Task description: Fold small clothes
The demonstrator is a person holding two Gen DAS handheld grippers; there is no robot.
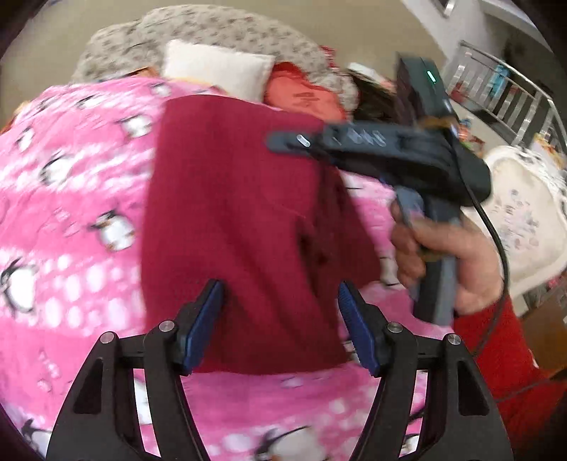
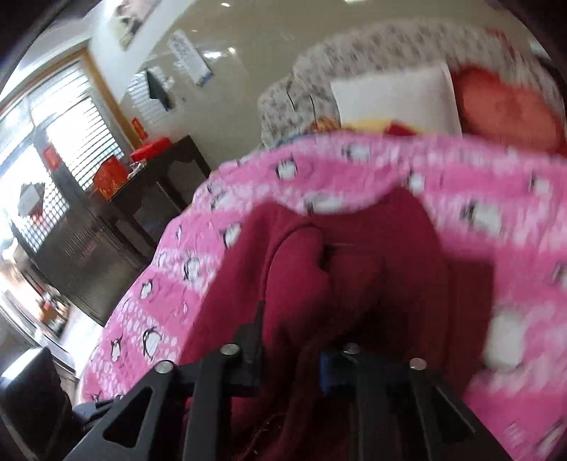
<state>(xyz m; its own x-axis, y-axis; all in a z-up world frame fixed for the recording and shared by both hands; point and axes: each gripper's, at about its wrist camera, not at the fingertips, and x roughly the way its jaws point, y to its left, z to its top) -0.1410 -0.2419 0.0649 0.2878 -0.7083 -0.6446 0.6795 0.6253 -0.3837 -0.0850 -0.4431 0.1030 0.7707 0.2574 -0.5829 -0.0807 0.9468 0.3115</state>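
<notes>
A dark red knitted garment (image 1: 234,227) lies on a pink penguin-print blanket (image 1: 71,220). My left gripper (image 1: 280,326) is open and empty, its blue pads on either side of the garment's near part, above it. The right gripper (image 1: 294,142) shows in the left wrist view over the garment's right edge, held by a hand in a red sleeve. In the right wrist view the garment (image 2: 347,269) is bunched over and between my right gripper's fingers (image 2: 290,358), which are shut on its fabric. The blanket (image 2: 460,198) lies behind it. Both views are blurred.
A white pillow (image 1: 219,71), an orange-red cushion (image 1: 304,95) and a grey patterned cover (image 1: 212,32) lie at the bed's far end. A metal rail (image 1: 510,95) and a white chair (image 1: 521,212) stand right. A dark cabinet (image 2: 141,198) with red boxes stands left.
</notes>
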